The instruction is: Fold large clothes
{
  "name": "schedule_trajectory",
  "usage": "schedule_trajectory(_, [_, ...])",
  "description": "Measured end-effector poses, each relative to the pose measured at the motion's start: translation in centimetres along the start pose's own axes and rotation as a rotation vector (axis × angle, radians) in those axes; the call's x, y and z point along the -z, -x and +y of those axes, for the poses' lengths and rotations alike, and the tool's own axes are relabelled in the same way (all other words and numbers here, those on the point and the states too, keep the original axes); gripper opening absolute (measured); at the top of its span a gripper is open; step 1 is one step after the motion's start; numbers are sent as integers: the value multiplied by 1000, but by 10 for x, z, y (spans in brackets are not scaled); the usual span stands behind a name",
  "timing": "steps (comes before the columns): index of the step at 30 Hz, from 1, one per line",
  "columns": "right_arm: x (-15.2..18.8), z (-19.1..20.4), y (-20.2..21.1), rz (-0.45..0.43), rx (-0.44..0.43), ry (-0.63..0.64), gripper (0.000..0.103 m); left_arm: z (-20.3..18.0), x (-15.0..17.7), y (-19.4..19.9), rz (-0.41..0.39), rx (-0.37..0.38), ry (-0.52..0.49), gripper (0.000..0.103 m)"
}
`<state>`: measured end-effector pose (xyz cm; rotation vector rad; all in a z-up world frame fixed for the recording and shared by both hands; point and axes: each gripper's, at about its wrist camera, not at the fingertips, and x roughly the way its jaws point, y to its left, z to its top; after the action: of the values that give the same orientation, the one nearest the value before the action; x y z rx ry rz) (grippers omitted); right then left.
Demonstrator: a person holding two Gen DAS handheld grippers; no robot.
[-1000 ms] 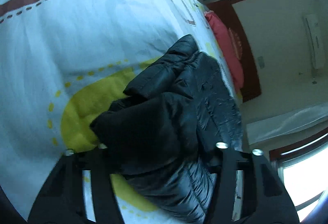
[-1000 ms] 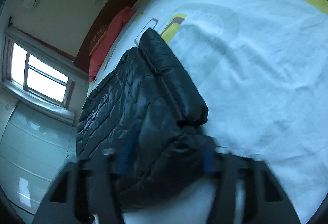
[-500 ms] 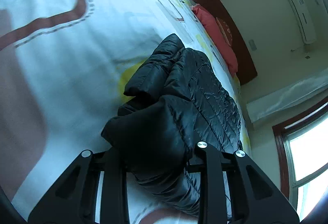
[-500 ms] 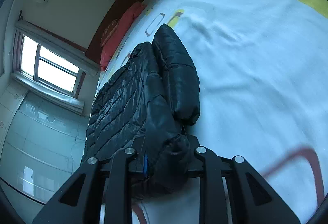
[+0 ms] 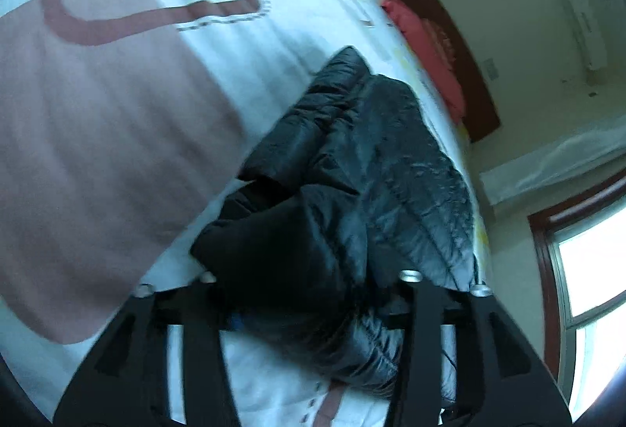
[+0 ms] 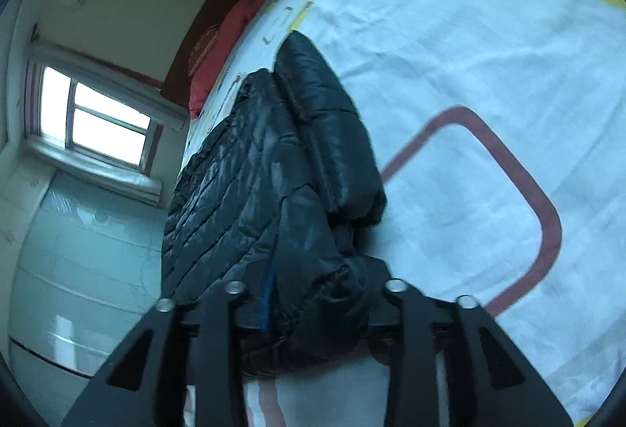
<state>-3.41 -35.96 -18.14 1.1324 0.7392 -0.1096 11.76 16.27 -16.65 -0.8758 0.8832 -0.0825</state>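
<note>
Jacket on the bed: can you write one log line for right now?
black puffer jacket: bunched on bed sheet | left gripper: jacket between jaws, opening | right gripper: same

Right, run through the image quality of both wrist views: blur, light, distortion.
Left wrist view: motion-smeared bedsheet, black jacket dark with little detail near the left gripper, window blown out. Right wrist view: sharper, jacket quilting readable, window overexposed, right gripper crisp. Both: strong fisheye bending, black corner vignette.
</note>
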Motion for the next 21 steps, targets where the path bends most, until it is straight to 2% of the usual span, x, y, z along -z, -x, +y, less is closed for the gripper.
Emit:
schedule_trajectory(4, [-1, -5, 22, -37, 41, 38, 49, 7, 1, 19, -17, -42, -38, 67])
schedule_trajectory(6, [1, -10, 37, -54, 61, 42, 53, 14, 0, 30, -27, -68, -65, 69])
schedule_trajectory(10, [-4, -20, 59, -84, 121, 39, 54, 15, -2, 50, -23, -116, -138, 71])
schedule_trajectory(14, [-12, -25, 89, -180, 262, 73, 54, 10, -5, 73, -71, -256, -236, 71])
schedule_trajectory(16, [-14, -15, 96, -206, 337, 136, 54, 7, -7, 85, -108, -327, -298, 71])
schedule_trajectory(19, [-10, 10, 87, -197, 356, 235, 47, -13, -6, 89, -134, -385, -390, 68])
schedule_trajectory(21, [-3, 32, 69, -165, 339, 305, 40, -31, -2, 85, -145, -383, -449, 68])
